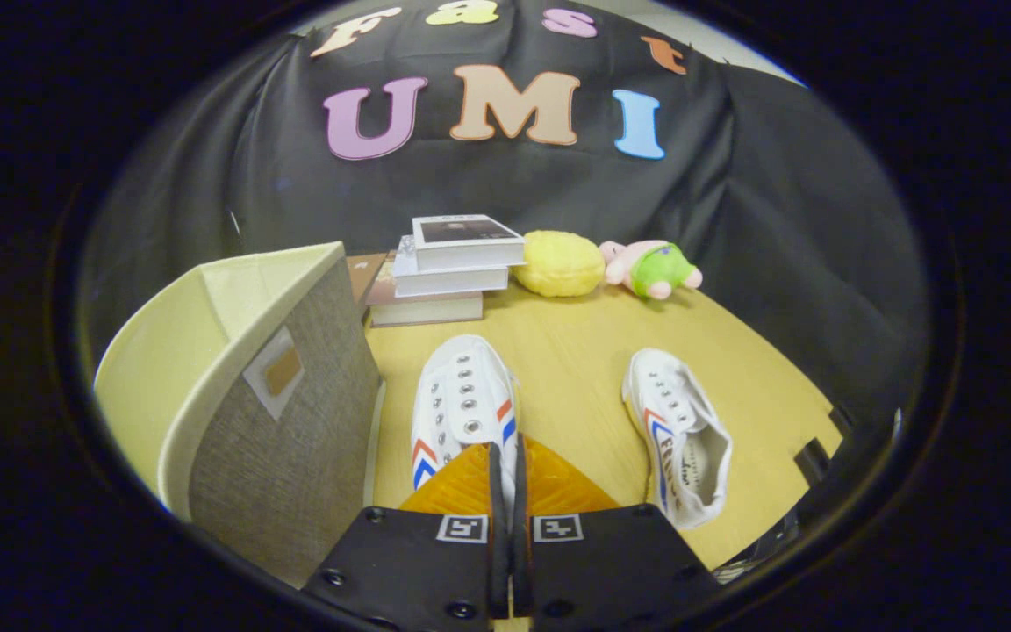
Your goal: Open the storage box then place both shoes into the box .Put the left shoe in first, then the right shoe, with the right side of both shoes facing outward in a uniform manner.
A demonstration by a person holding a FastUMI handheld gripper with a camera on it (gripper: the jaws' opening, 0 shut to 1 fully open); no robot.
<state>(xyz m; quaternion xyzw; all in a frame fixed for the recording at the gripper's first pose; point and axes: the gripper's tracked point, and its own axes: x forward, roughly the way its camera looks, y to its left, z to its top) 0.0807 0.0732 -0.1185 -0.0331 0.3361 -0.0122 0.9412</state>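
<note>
My gripper point(505, 458) has its two fingers drawn almost together on the rear rim of a white lace-up shoe point(462, 399) with red and blue stripes. A thin strip of the shoe shows between them. That shoe points away from me, right beside the storage box point(295, 448). The box has grey fabric outside and a cream lining point(163, 369), and it stands open to the left of the fingers. The second white shoe point(681, 439) lies on the wooden table point(576, 351) to the right of the fingers, tipped so its opening shows.
Beyond the shoes, a stack of books point(448, 263) sits at the back of the table. A yellow plush point(560, 263) and a pink and green plush toy point(653, 268) lie beside the books. The table's edge runs close past the second shoe on the right.
</note>
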